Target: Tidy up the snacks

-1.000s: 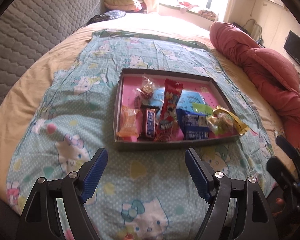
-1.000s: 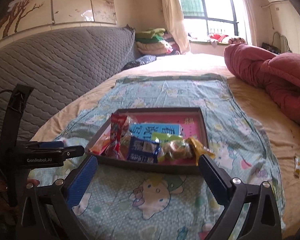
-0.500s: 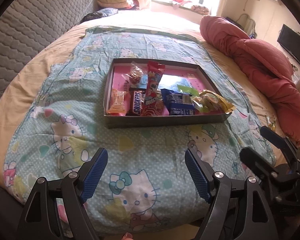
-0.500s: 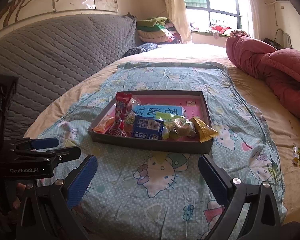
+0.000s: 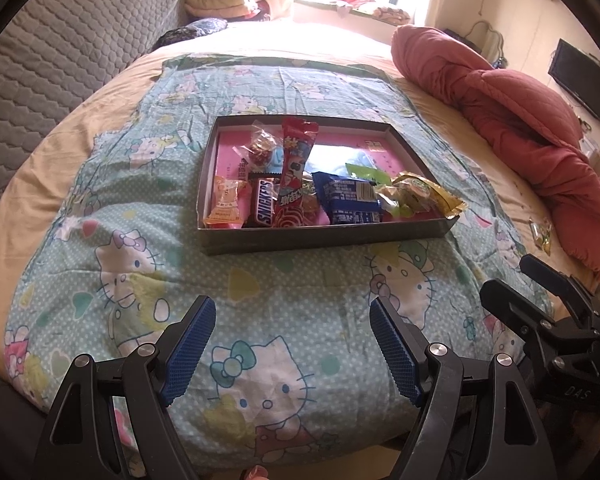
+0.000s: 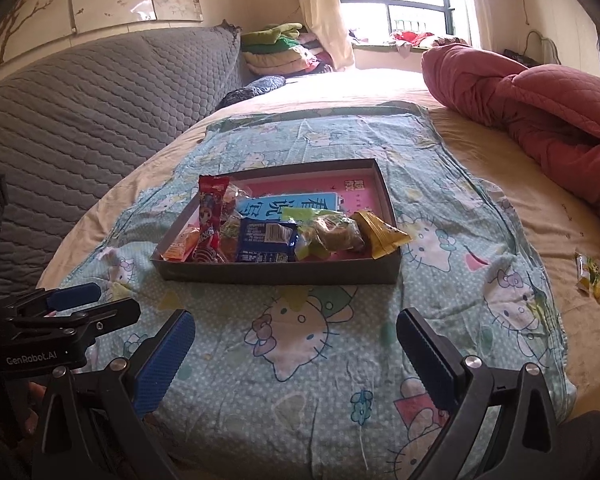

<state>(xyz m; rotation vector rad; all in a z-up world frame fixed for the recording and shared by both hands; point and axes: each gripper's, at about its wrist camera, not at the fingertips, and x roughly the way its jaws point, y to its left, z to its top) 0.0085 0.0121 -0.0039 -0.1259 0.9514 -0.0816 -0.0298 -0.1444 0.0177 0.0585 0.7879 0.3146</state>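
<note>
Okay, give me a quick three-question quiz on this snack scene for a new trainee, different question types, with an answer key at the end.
1. True or false: the Snickers bar lies inside the grey box.
2. Multiple choice: where is the loose snack packet that is not in the box? A) on the red quilt B) on the bare tan sheet to the right of the Hello Kitty blanket C) between the fingers of the left gripper
3. Fill in: both the left gripper and the right gripper are ____ and hold nothing.

Key: 1 true; 2 B; 3 open.
</note>
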